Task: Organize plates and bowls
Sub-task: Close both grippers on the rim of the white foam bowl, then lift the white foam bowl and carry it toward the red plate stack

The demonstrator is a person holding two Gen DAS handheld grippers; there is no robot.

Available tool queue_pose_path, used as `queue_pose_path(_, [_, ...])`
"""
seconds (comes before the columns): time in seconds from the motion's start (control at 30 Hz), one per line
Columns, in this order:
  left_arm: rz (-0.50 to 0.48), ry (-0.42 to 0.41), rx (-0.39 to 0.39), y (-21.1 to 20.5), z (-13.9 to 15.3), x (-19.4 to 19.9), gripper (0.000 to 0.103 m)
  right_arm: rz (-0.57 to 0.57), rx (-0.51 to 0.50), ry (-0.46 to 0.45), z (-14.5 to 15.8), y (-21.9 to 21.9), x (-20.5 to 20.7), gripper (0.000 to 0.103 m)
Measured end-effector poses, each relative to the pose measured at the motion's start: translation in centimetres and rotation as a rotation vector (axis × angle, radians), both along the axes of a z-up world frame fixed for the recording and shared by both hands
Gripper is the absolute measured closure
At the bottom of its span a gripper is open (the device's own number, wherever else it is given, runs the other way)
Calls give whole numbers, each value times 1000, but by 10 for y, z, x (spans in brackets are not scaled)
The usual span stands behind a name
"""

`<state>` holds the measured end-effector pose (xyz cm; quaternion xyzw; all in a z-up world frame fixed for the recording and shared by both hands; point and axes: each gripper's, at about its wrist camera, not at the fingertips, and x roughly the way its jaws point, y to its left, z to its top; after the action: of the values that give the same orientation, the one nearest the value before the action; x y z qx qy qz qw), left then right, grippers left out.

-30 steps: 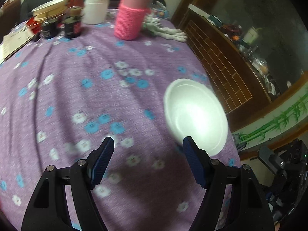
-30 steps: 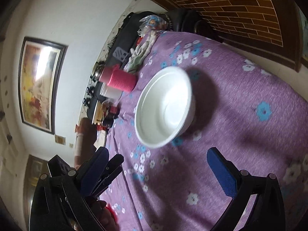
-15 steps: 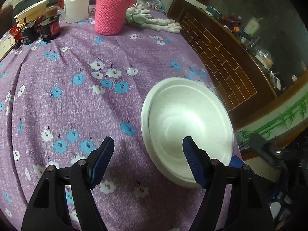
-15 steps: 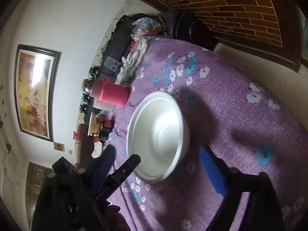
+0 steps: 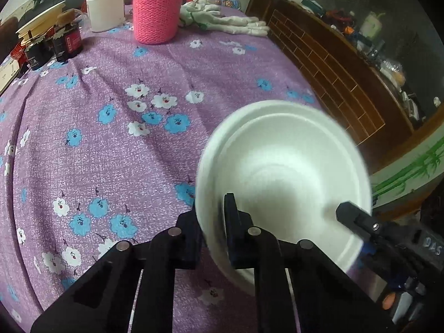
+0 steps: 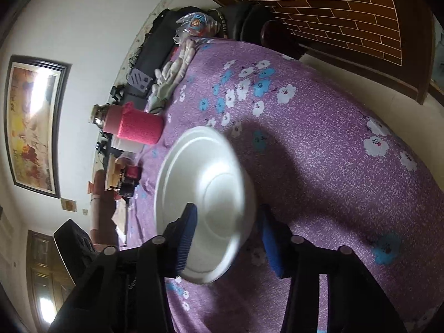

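My left tongs pinched the near rim of the feather-light, crushable white foam bowl while the right tongs were closing across its opposite wall.

We are in a home, in a lived-in room. We see a table under a purple flowered cloth, with a flask in a pink knitted sleeve, a white jar and dark jars along its far edge. A framed painting hangs on the white wall, and a cluttered wooden sideboard stands just beside the table.
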<state>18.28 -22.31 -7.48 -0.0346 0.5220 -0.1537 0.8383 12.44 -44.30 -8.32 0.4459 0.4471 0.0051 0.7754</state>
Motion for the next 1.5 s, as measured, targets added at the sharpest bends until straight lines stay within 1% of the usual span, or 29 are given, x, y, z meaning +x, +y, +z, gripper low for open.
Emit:
queue_pose_path(0.03, [-3,-1,-6,0,0,0,93,4,-6,12,-3,0,1,86])
queue_pose_path(0.13, [-3,-10,4,0,3,-2,94,10,-22,16,-5,2,1,88])
queue_pose_path(0.23, [-6,-19,2,2,7,-5,94,13,-40,4,-2,6,-3,88])
queue_pose_path(0.33, [-5,-46,12,5,15,-11,94,24,-55,-7,3,10,-7,89])
queue_pose_path(0.57, [18,-98,30,21,33,-34,94,56,-80,-38,18,25,-19,91])
queue_pose_path(0.73, [46,-150,43,39,46,-57,94,90,-108,-58,30,47,-32,93])
queue_pose_path(0.9, [75,-174,45,61,53,-73,94,119,-120,-78,41,69,-43,93])
queue_pose_path(1.17, [128,-182,25,100,57,-91,94,171,-139,-99,52,109,-55,93])
queue_pose_path(1.5, [199,-192,5,146,60,-107,94,243,-169,-113,60,155,-59,93])
